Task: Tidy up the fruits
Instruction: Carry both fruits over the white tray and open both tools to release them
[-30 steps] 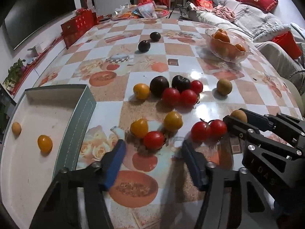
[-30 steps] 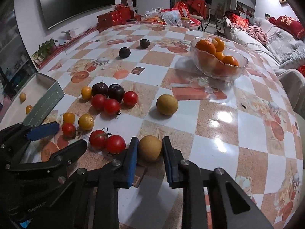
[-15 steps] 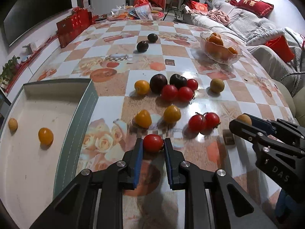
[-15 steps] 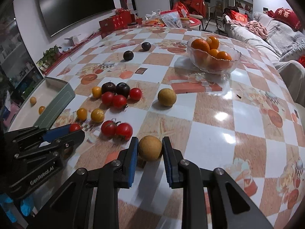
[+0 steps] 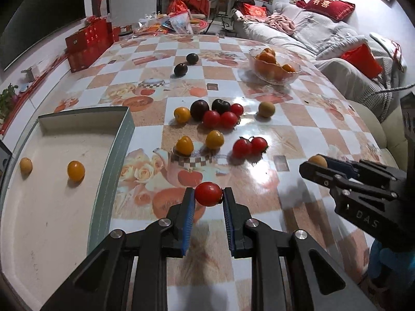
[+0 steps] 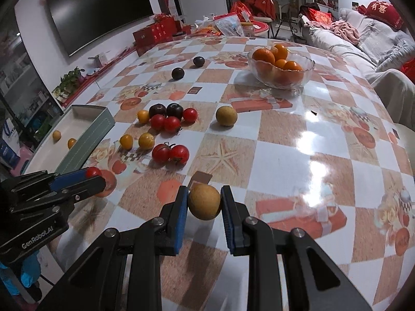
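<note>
My left gripper [image 5: 208, 198] is shut on a red tomato [image 5: 208, 193] and holds it above the table, to the right of the grey-green tray [image 5: 114, 150]. The tray holds a yellow tomato [image 5: 76, 170] and a small tan fruit [image 5: 26, 165]. My right gripper [image 6: 204, 201] is shut on a tan round fruit [image 6: 205, 201], lifted near the table's front. Loose red, yellow and dark fruits [image 5: 215, 119] lie in the middle of the table. The right gripper also shows in the left wrist view [image 5: 319, 163].
A glass bowl of oranges [image 6: 281, 68] stands at the back right. Another tan fruit [image 6: 226, 115] lies mid-table, and two dark plums [image 6: 178, 73] sit farther back. Red boxes and bags crowd the far edge. A sofa lies to the right.
My left gripper closed on the red tomato and lifted it back from the pile. My right gripper has risen with the tan fruit held in it.
</note>
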Demonstrator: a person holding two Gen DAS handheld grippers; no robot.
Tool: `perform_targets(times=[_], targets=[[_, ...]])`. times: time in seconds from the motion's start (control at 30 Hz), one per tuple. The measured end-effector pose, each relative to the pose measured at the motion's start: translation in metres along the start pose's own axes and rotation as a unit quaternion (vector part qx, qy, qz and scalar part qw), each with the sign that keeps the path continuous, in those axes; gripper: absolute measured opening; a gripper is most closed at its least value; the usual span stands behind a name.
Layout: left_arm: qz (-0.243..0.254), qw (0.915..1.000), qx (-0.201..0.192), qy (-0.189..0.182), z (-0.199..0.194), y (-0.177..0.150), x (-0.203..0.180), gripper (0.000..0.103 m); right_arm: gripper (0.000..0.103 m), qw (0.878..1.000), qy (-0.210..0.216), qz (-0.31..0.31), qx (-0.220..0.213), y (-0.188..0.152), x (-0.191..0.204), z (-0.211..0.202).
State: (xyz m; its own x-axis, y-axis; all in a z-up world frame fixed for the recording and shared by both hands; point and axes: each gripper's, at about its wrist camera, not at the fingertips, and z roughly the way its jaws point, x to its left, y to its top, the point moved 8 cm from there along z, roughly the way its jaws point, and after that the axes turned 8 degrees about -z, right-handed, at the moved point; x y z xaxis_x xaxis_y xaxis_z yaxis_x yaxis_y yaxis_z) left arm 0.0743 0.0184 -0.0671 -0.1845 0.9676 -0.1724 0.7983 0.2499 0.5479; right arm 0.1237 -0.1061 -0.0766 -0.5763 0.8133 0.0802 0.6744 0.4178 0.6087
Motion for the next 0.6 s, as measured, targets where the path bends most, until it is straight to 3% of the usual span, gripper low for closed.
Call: perform_targets(times=[0.6], targets=[[0.004, 0.9963, -0.039, -0.077, -0.079, -0.004, -0.009, 0.023, 0.027, 0.999, 0.006, -0.021, -0.025, 0.015, 0.043, -0.039]])
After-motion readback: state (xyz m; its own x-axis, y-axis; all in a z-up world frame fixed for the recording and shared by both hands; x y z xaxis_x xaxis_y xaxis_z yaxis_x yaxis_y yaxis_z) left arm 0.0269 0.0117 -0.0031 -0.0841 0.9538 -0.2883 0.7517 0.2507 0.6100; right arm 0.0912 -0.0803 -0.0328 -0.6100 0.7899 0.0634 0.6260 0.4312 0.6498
